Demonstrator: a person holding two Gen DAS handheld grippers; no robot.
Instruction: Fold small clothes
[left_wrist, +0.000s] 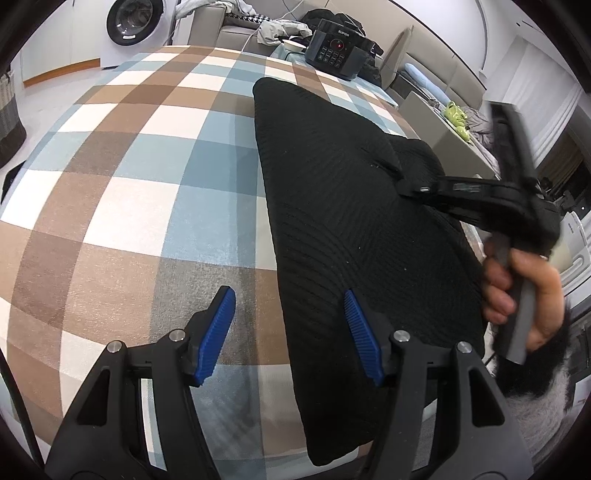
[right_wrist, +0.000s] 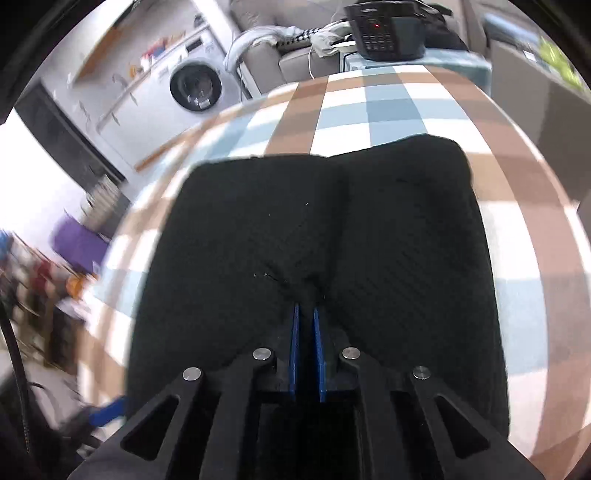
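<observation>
A black ribbed knit garment (left_wrist: 332, 192) lies on the checked tablecloth (left_wrist: 147, 166), stretched from the far middle to the near right edge. My left gripper (left_wrist: 289, 295) stands open low over its near left edge, one blue pad above the cloth and the other above the knit, gripping nothing. A hand holds my right gripper (left_wrist: 404, 186) at the right, its tips pinching a raised fold of the garment. In the right wrist view the garment (right_wrist: 406, 240) fills the centre and the right gripper (right_wrist: 306, 306) has its blue pads almost together with bunched black fabric between them.
A black electric cooker (left_wrist: 338, 50) stands at the table's far end, also seen in the right wrist view as the cooker (right_wrist: 388, 33). A washing machine (left_wrist: 136, 22), a sofa with laundry and grey chairs (left_wrist: 424, 122) surround the table. Bare tablecloth spreads left of the garment.
</observation>
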